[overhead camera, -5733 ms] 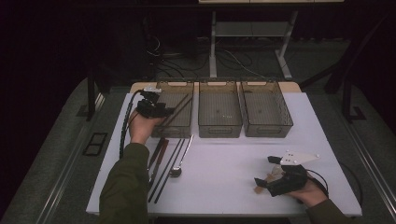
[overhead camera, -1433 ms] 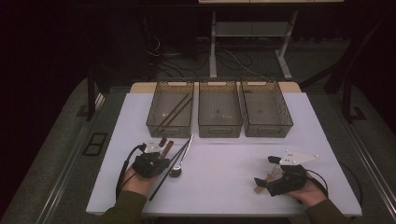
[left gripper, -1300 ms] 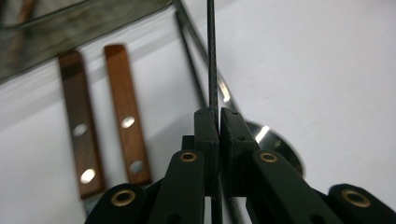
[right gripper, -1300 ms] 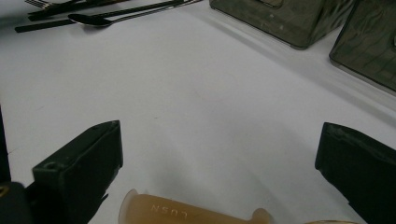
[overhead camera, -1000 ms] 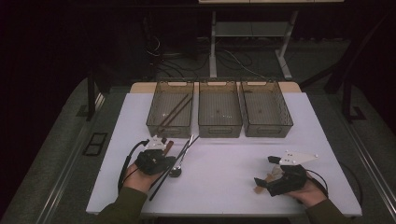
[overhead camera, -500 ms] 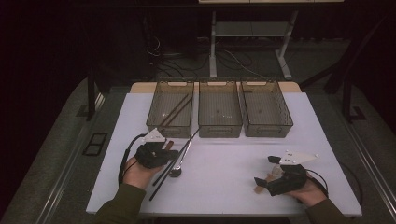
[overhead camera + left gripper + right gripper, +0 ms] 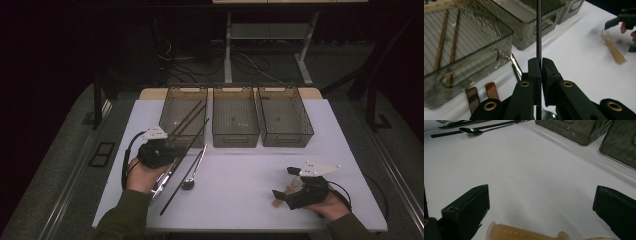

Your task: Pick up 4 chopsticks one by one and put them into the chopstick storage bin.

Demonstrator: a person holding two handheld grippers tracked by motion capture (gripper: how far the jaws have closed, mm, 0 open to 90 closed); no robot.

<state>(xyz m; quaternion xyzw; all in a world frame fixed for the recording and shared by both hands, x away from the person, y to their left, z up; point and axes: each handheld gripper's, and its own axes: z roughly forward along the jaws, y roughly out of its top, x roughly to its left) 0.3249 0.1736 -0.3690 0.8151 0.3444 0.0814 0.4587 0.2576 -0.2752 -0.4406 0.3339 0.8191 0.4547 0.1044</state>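
Note:
My left gripper (image 7: 171, 151) is shut on a thin black chopstick (image 7: 186, 160), held off the white table (image 7: 250, 185) near its left edge. The stick slants up toward the left bin (image 7: 183, 114), its far tip near that bin's front right corner. In the left gripper view the jaws (image 7: 541, 61) pinch the chopstick (image 7: 539, 35) flat between the pads. My right gripper (image 7: 281, 196) rests at the front right, open, with a tan plastic spoon (image 7: 276, 203) lying between its jaws. The right gripper view has both jaws wide apart (image 7: 542, 195) around the spoon's handle (image 7: 524, 233).
Three clear bins stand in a row at the back: the left one (image 7: 474, 47) holds two brown chopsticks (image 7: 441, 42), then the middle (image 7: 235, 116) and right (image 7: 285, 116) bins. A metal spoon (image 7: 189, 183), another black chopstick and brown-handled cutlery (image 7: 491, 90) lie beside my left hand.
My left gripper has lifted the black chopstick off the table and carried it up and back toward the left bin. The right gripper has stayed put.

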